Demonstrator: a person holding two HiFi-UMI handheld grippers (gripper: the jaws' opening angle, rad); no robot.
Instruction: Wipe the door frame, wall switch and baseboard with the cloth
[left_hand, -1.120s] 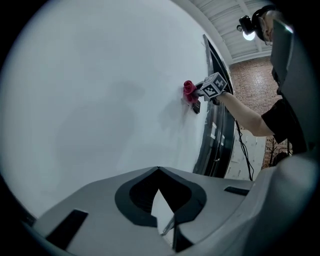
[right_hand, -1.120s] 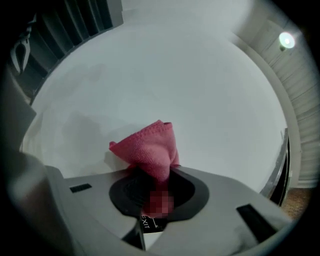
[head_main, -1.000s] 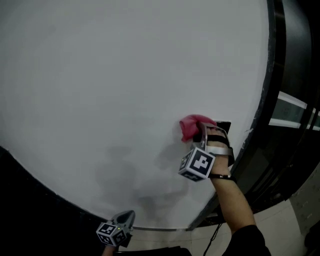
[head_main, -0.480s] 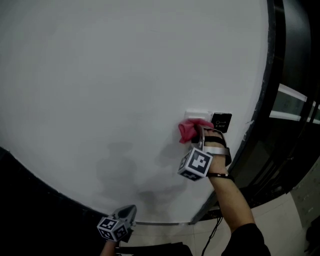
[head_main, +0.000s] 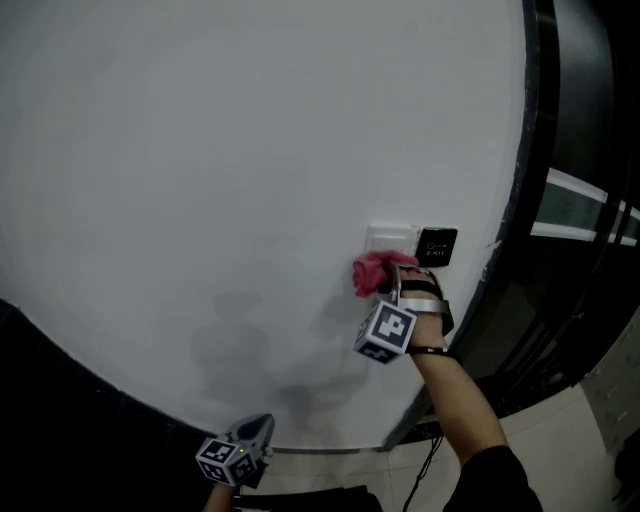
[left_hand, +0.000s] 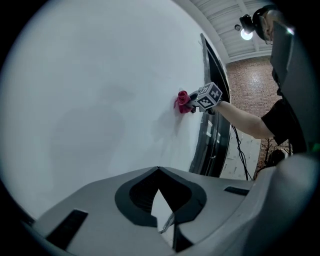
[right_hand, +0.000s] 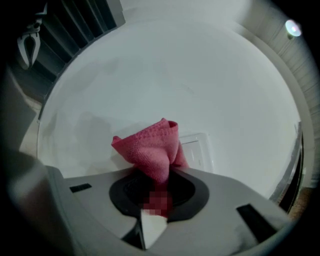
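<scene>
My right gripper (head_main: 388, 288) is shut on a bunched pink cloth (head_main: 372, 272) and holds it against the white wall just below the white wall switch (head_main: 391, 239). In the right gripper view the cloth (right_hand: 152, 149) sticks up from the jaws and covers the left edge of the switch (right_hand: 196, 151). A black exit button plate (head_main: 436, 246) sits right of the switch. The dark door frame (head_main: 522, 170) runs down the wall's right edge. My left gripper (head_main: 252, 438) hangs low near the wall's bottom, its jaws closed on nothing. The cloth (left_hand: 181, 102) shows far off in the left gripper view.
The white wall (head_main: 230, 170) fills most of the head view. Right of the door frame lies a dark glass door (head_main: 585, 200) with pale strips. A tiled floor (head_main: 560, 450) and a black cable (head_main: 430, 465) lie at the bottom right.
My right gripper has slid the cloth downward and slightly left, off the switch. The white switch and the black plate now show fully above it. The left gripper has barely moved.
</scene>
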